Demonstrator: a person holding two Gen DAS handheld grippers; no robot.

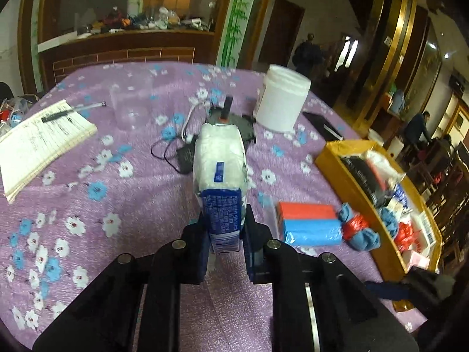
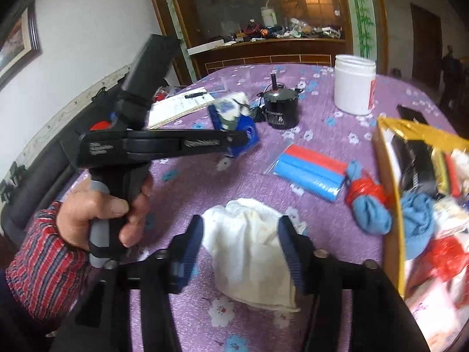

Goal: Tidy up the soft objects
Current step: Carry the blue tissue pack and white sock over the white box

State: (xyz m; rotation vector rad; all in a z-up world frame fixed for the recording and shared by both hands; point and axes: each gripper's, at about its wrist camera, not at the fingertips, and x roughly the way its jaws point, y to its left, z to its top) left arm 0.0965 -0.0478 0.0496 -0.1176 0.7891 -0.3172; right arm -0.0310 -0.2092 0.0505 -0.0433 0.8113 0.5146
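Observation:
My left gripper (image 1: 225, 220) is shut on a white and blue tissue pack (image 1: 218, 158), held above the purple flowered tablecloth (image 1: 117, 205). In the right wrist view that left gripper (image 2: 234, 138) shows from the side, in a person's hand (image 2: 96, 214), with the pack (image 2: 231, 111) at its tip. My right gripper (image 2: 241, 226) stands open around a crumpled white cloth (image 2: 249, 252) that lies on the table between its fingers. A yellow box (image 2: 390, 161) of soft things sits at the right.
A bag of red and blue rolls (image 1: 307, 223) and a blue sock bundle tied in red (image 1: 359, 228) lie beside the yellow box (image 1: 337, 161). Farther back are a white jar (image 1: 283, 99), a black device with cables (image 2: 280, 108), a clear cup (image 1: 130, 108) and a notebook with pen (image 1: 38, 143).

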